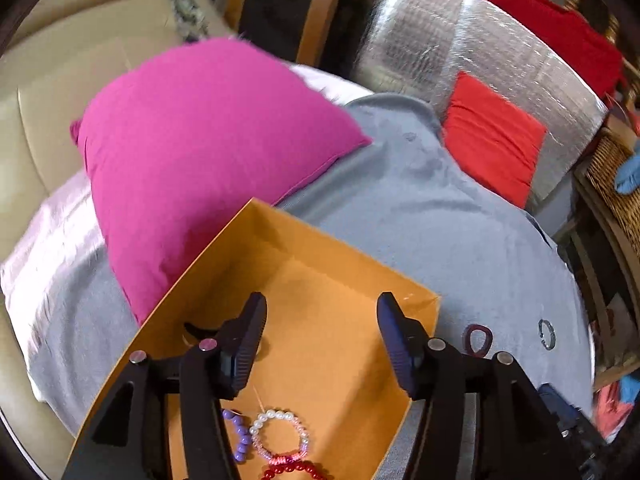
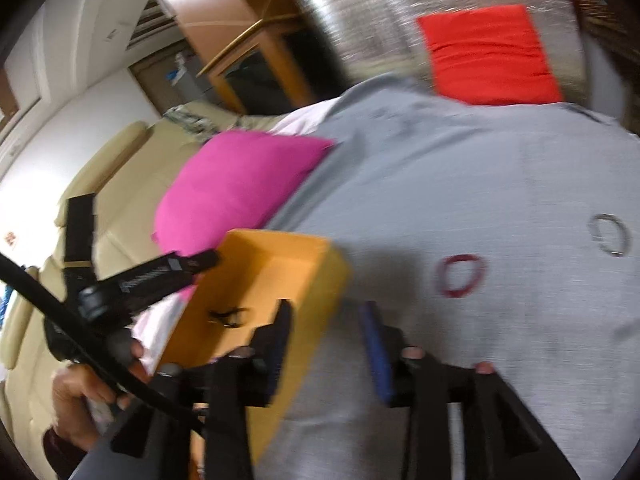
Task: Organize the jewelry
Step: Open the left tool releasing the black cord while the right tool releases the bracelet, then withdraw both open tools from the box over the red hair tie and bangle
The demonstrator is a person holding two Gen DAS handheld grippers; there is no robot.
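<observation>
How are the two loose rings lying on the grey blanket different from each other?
The dark red ring is a closed loop; the grey ring shows a gap in its band. The dark red ring lies nearer the orange box, the grey ring farther out. Both lie flat on the grey blanket, untouched.

An open orange box (image 1: 304,280) sits under the left gripper (image 1: 320,320), whose spread fingers hang over its floor. Near the tool's base lie three bead bracelets — purple (image 1: 240,434), pearl-white and pink (image 1: 280,434), red (image 1: 296,471) — clustered together. Ahead and right of the right gripper (image 2: 326,316), on grey cloth, lie a maroon ring-shaped band (image 2: 460,276) and, farther right, a grey metal bangle (image 2: 610,236).
</observation>
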